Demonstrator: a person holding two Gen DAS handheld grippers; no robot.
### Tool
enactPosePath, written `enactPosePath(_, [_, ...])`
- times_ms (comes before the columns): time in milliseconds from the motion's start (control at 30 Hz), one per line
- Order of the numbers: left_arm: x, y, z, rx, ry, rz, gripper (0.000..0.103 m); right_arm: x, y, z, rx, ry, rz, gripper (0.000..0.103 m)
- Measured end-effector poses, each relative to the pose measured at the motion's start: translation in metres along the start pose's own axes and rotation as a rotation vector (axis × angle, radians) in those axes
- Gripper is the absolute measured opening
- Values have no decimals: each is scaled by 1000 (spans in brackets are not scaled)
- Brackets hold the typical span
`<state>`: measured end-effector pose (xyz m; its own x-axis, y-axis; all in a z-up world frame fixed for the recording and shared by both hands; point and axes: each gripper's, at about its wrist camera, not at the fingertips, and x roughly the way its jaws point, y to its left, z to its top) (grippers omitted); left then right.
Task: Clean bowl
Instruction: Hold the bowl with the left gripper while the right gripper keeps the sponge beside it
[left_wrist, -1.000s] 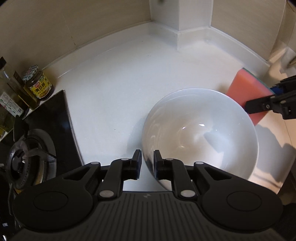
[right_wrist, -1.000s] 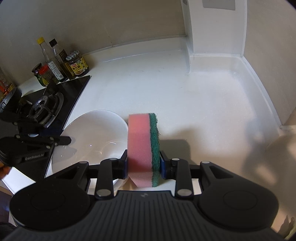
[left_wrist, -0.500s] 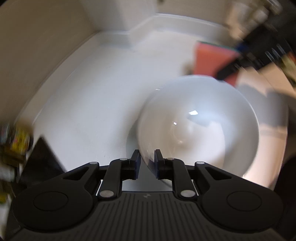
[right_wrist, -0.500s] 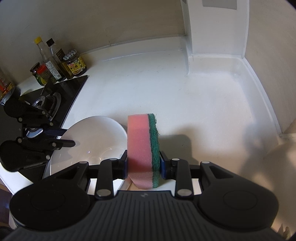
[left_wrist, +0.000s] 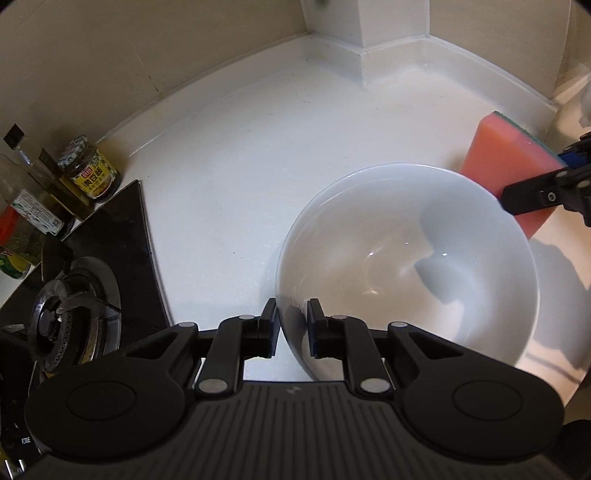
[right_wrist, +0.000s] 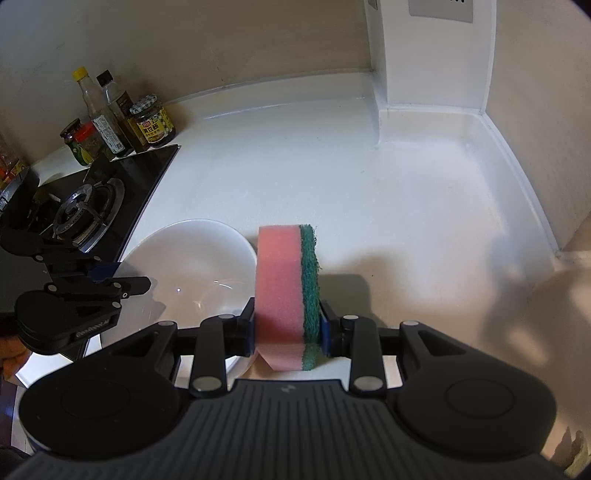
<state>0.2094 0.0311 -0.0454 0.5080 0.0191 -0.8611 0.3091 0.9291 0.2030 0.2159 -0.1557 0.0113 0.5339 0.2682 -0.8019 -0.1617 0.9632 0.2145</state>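
Since the earlier frames the left gripper (left_wrist: 291, 325) has swung briefly aside and is now sitting back where it was, straddling the near rim of the bowl (left_wrist: 406, 266); the right gripper (right_wrist: 288, 328) and its sponge (right_wrist: 286, 295) are holding almost the same place. The bowl is resting on the white counter (left_wrist: 240, 177), near its front edge and just right of the black hob (left_wrist: 118, 236).

The left jaws are standing a little apart, one finger outside the bowl wall and one inside, and they are closing at this moment. A thin gap is showing on each side of the rim, so the pads are not yet pressing on it. The right jaws are clamped on the sponge, which is standing on edge with its pink foam towards the bowl and its green scourer facing away.

From the left wrist view the sponge is hovering just beyond the bowl's far rim, not inside it. The bowl's inside is looking glossy and bare, with no foam or water visible, so scrubbing does not appear to have begun. Judging by this, the task is at an early stage: the sponge is picked up and the bowl is being steadied. Gripping the rim firmly, bringing the sponge in and wiping the inside are all left.
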Motion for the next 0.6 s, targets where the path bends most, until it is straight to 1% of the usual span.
enactPosePath(167, [-2, 3, -2, 23, -9, -16, 15, 0, 2, 0, -1, -1, -5, 27])
enactPosePath(367, [0, 5, -3, 100, -23, -51, 16, 2, 3, 4, -14, 3, -8, 27])
enactPosePath(467, [1, 4, -2, 185, -31, -63, 18, 5, 3, 8, -23, 3, -12, 27])
enactPosePath(567, [6, 4, 3, 330, -47, -91, 20, 9, 3, 14, -39, 4, -21, 28])
enactPosePath(600, [7, 8, 5, 332, -48, -110, 19, 10, 3, 16, -43, 6, -24, 28])
